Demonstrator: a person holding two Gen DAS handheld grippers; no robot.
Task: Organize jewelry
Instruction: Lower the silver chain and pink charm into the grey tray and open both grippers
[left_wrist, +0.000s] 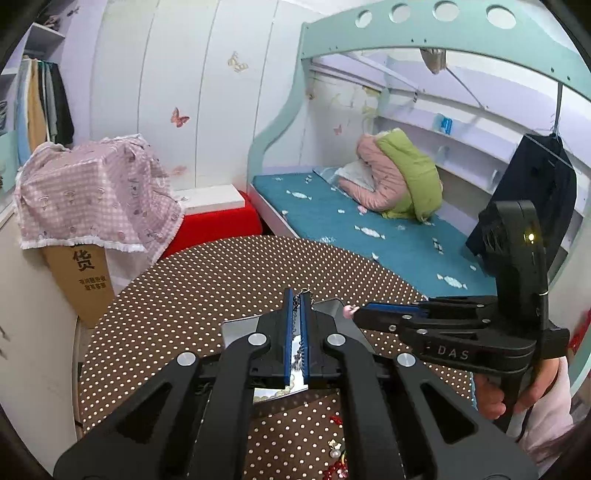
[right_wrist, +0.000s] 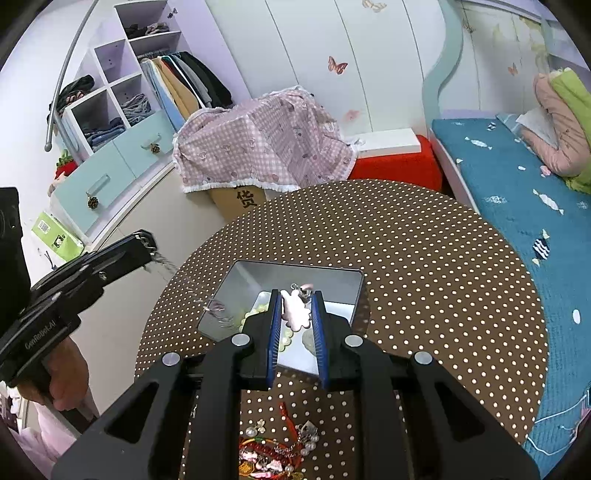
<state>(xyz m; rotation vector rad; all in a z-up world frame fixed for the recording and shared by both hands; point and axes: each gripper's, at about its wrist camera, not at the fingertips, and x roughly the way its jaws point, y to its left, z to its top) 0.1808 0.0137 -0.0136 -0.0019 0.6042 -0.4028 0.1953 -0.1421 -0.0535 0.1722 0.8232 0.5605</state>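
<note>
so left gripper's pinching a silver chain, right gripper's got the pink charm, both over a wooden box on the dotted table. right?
Not the box. It is a shiny metal tin, not wood, as the right wrist view shows. The rest holds: the left gripper pinches the silver chain, the right gripper holds the pink charm, both above the tin on the dotted table.

A thin silver chain (right_wrist: 162, 264) is seen hanging from the left claw (left_wrist: 297, 295) at the left of the frame, trailing blurred into the open metal tin (right_wrist: 258, 275) at centre. A pale pink charm (right_wrist: 295, 308) is pinched upright in the right claw (right_wrist: 296, 295) above the tin, where pale beads (right_wrist: 258, 308) lie. A tangled jewelry pile (right_wrist: 277, 450) sits at the bottom centre.
</note>
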